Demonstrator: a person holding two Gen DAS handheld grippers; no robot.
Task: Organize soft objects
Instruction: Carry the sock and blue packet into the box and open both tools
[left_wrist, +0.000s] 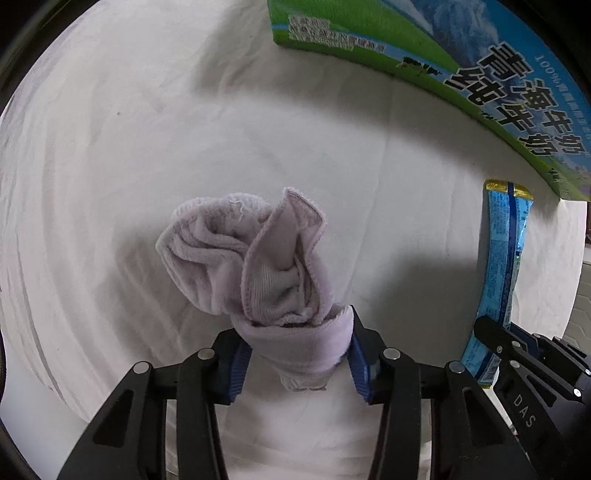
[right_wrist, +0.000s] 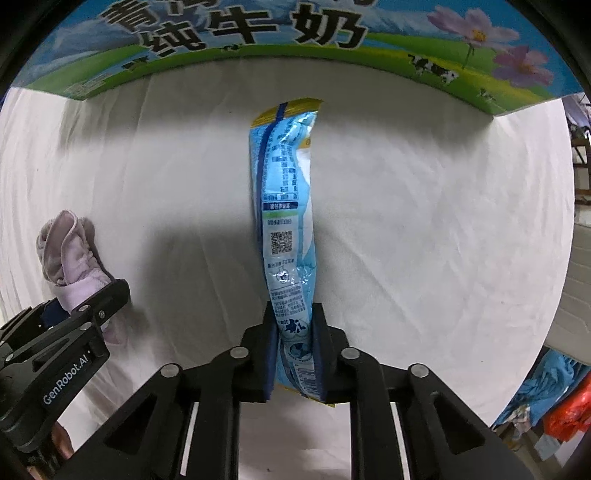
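Note:
My left gripper (left_wrist: 299, 341) is shut on a crumpled lilac cloth (left_wrist: 255, 258), which bunches up ahead of the fingers above the white sheet. My right gripper (right_wrist: 294, 343) is shut on the lower end of a light blue snack packet (right_wrist: 286, 221) that stands edge-on in front of it. The packet also shows in the left wrist view (left_wrist: 504, 273) at the right, with the right gripper (left_wrist: 491, 332) below it. In the right wrist view the cloth (right_wrist: 68, 251) and the left gripper (right_wrist: 88, 306) sit at the far left.
A green and blue milk carton box (left_wrist: 480, 74) stands at the back on the white sheet (left_wrist: 110, 166); it spans the top of the right wrist view (right_wrist: 295, 33). The table's right edge (right_wrist: 554, 295) drops off to a floor with coloured bags (right_wrist: 554, 398).

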